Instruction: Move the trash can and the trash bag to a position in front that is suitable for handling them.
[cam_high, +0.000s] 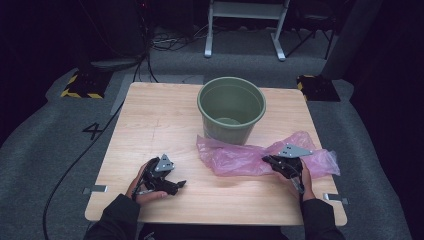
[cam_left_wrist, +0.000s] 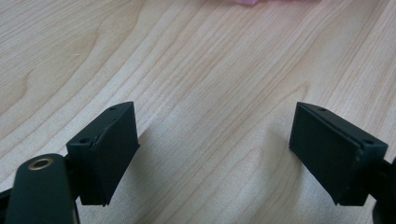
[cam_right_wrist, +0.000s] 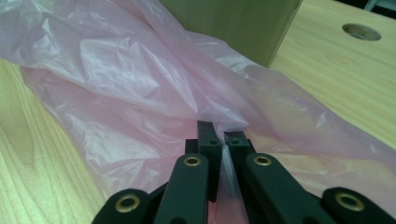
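A crumpled pink plastic bag (cam_high: 235, 156) lies flat on the wooden table (cam_high: 150, 125), in front of a green bucket (cam_high: 231, 107). My right gripper (cam_high: 270, 161) sits on the bag's right half, and in the right gripper view its jaws (cam_right_wrist: 221, 135) are shut with a fold of the pink bag (cam_right_wrist: 140, 79) pinched between them. My left gripper (cam_high: 181, 184) rests low over bare wood at the front left, pointing right toward the bag. In the left gripper view its pads (cam_left_wrist: 112, 149) stand wide apart with only table between them.
The bucket (cam_right_wrist: 233, 23) stands upright right behind the bag, mid-table. A round hole (cam_right_wrist: 360, 31) is cut in the tabletop near it. Grey carpet, cables and a white frame (cam_high: 245, 25) lie beyond the table's far edge.
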